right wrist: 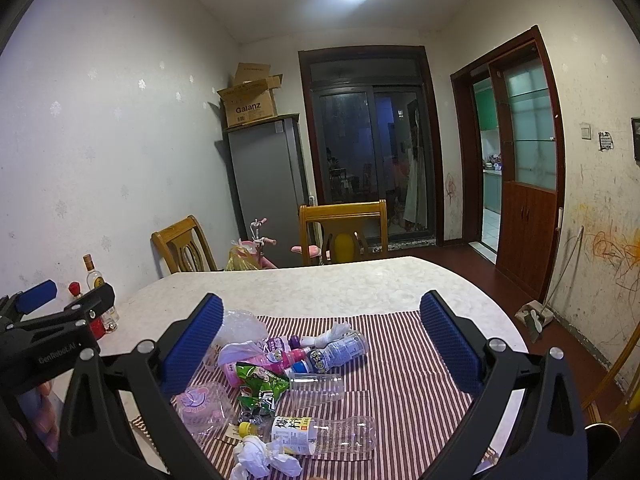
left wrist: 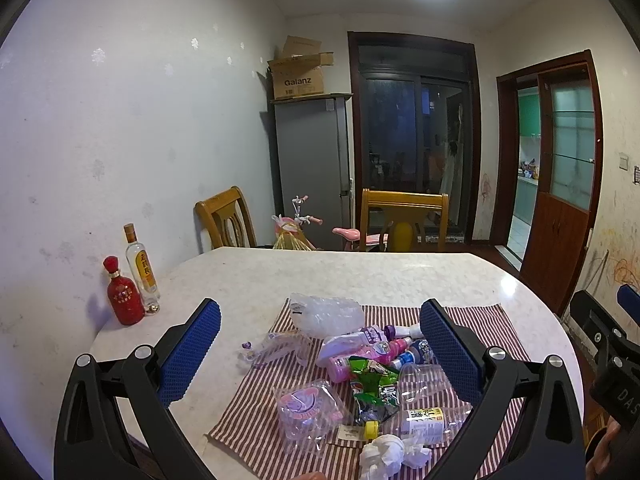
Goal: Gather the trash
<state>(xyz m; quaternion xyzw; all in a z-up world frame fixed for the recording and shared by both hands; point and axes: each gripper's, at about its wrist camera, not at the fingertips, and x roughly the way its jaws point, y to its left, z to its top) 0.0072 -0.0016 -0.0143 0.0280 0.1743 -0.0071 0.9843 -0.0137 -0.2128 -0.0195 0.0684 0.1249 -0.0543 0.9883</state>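
Note:
A pile of trash lies on a red-and-white striped cloth (left wrist: pixel 472 316) (right wrist: pixel 400 360) on the table. It holds a green snack wrapper (left wrist: pixel 374 384) (right wrist: pixel 260 386), a clear bottle with a yellow cap (left wrist: pixel 424 424) (right wrist: pixel 320 436), crumpled tissue (left wrist: pixel 384 454) (right wrist: pixel 260 456), a pink bottle (left wrist: pixel 360 356) (right wrist: pixel 264 360), a clear cup (left wrist: pixel 424 378) (right wrist: pixel 316 388) and a clear bag (left wrist: pixel 326 316) (right wrist: pixel 238 326). My left gripper (left wrist: pixel 320 348) is open above the pile. My right gripper (right wrist: pixel 320 348) is open above the cloth. Both are empty.
A red bottle (left wrist: pixel 124 296) and a clear liquor bottle (left wrist: pixel 142 268) stand at the table's left edge by the wall. Two wooden chairs (left wrist: pixel 404 220) (left wrist: pixel 226 222) stand behind the table (left wrist: pixel 320 276). A fridge (left wrist: pixel 312 168) and a pink tricycle (left wrist: pixel 304 228) are behind.

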